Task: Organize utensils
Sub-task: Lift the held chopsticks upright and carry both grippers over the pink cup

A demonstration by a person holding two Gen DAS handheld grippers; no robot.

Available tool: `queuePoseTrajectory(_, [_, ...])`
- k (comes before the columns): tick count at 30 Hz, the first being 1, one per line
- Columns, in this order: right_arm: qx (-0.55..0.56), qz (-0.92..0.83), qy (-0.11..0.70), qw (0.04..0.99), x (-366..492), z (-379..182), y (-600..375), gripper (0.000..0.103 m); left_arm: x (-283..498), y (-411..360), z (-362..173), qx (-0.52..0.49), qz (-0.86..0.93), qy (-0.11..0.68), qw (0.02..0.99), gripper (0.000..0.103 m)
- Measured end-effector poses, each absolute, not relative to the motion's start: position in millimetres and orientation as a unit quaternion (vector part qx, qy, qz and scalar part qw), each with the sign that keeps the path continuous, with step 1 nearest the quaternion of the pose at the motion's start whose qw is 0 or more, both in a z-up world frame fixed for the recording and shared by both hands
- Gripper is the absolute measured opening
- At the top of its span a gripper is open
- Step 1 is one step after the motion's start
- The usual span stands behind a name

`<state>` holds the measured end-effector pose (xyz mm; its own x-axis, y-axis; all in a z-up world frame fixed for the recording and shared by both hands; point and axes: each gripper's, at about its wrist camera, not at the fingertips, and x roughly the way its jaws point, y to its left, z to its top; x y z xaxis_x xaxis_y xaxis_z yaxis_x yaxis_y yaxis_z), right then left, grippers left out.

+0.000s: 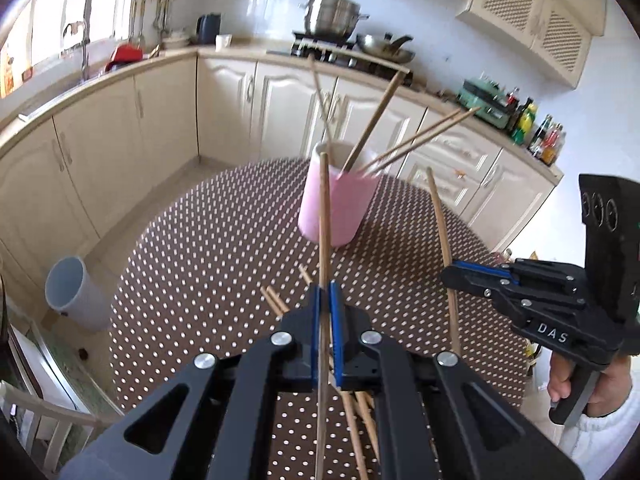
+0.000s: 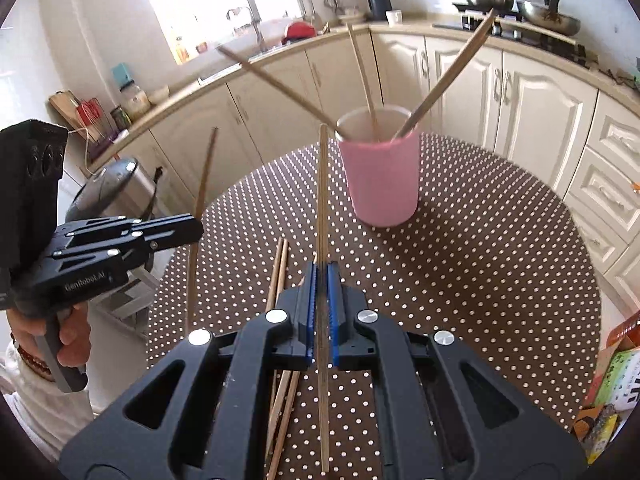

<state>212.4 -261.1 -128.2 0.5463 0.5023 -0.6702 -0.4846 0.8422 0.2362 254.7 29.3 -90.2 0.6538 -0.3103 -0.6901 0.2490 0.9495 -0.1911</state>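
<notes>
A pink cup (image 1: 338, 208) (image 2: 382, 180) stands on the dotted table and holds several wooden chopsticks (image 1: 374, 120) (image 2: 444, 76) that lean outward. My left gripper (image 1: 328, 292) is shut on one chopstick (image 1: 323, 216), held nearly upright in front of the cup. It shows in the right wrist view (image 2: 198, 228) with its chopstick (image 2: 204, 176). My right gripper (image 2: 322, 276) is shut on another chopstick (image 2: 322, 200), also upright, short of the cup. It shows in the left wrist view (image 1: 450, 276) with its chopstick (image 1: 440, 220). Loose chopsticks (image 1: 276, 300) (image 2: 280, 264) lie on the table under the grippers.
The round table (image 1: 200, 260) (image 2: 500, 260) has a brown cloth with white dots. A grey bin (image 1: 74, 292) stands on the floor to the left. Kitchen cabinets (image 1: 260, 108) and a stove with pots (image 1: 332, 16) are behind. Packets (image 2: 612, 392) lie at the table's right edge.
</notes>
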Motion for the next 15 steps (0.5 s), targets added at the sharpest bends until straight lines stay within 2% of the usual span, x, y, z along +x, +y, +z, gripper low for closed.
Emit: queuePoseTrajectory(15, [0.018, 0.276, 0.294, 0.915, 185, -75, -282, 0.006, 227, 14, -37, -0.04, -0.166, 0.315, 0.934, 0.006])
